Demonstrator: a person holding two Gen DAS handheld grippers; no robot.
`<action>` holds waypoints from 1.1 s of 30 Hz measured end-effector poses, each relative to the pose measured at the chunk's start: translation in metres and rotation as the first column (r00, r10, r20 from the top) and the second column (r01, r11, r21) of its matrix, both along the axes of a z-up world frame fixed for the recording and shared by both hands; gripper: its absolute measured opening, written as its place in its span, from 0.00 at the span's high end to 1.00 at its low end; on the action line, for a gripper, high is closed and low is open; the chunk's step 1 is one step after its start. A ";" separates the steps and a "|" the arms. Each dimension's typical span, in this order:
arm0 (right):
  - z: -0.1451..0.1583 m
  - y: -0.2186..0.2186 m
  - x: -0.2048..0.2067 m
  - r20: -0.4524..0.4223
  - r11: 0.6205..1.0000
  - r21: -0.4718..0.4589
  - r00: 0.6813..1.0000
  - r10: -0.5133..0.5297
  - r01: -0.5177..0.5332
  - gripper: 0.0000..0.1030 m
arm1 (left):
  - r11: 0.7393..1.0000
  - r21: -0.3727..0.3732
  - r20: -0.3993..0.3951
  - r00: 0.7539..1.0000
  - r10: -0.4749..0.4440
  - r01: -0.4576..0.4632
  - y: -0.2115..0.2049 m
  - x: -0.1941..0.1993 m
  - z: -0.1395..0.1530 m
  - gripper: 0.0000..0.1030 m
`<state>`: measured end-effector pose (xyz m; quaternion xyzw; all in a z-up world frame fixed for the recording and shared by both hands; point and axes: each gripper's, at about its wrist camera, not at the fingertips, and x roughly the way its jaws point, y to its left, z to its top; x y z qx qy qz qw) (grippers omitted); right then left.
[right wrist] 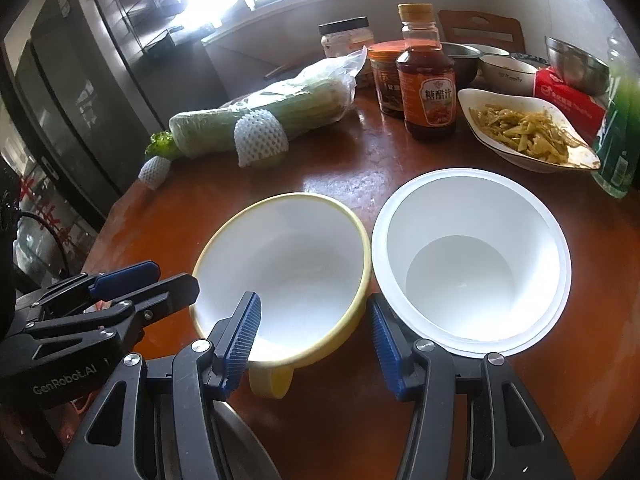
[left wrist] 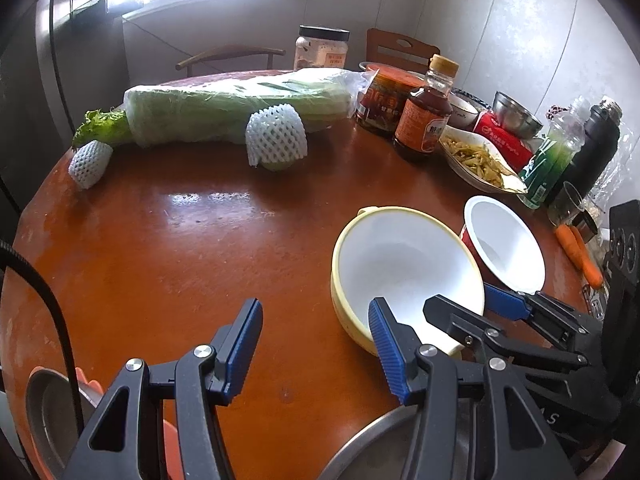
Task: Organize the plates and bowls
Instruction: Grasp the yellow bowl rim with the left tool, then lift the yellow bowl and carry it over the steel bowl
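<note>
Both jaws apart, nothing gripped.

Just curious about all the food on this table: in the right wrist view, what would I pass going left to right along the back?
Wrapped cabbage → red-lidded jar → brown sauce bottle → dish of shredded vegetables → green bottle at the right edge.

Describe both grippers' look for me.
Both match: the left gripper and right gripper have black angular frames, silver screws and ribbed blue pads on the fingers. The left body reads "GenRobot.AI" in white, and a black cable runs beside it.
</note>
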<state>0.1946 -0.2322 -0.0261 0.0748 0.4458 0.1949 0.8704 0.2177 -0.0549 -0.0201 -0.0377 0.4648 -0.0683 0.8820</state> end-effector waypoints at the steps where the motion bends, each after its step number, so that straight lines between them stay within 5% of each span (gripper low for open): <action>1: 0.000 0.000 0.001 0.001 1.000 -0.004 1.000 0.004 -0.004 0.45 | 1.000 0.000 -0.003 1.000 0.002 -0.002 0.000 0.002 -0.001 0.47; 20: -0.002 0.019 0.011 0.024 0.992 -0.102 0.996 0.082 -0.080 0.47 | 0.999 -0.033 -0.044 0.999 0.022 -0.024 0.006 0.020 -0.014 0.47; 27: -0.002 0.022 0.011 0.043 0.988 -0.126 0.995 0.092 -0.086 0.64 | 0.998 -0.067 -0.071 0.997 -0.009 0.004 0.000 0.021 -0.020 0.66; 33: 0.000 0.026 0.010 0.048 0.988 -0.124 0.994 0.098 -0.091 0.67 | 0.997 -0.072 -0.054 0.999 -0.003 -0.001 0.001 0.019 -0.015 0.67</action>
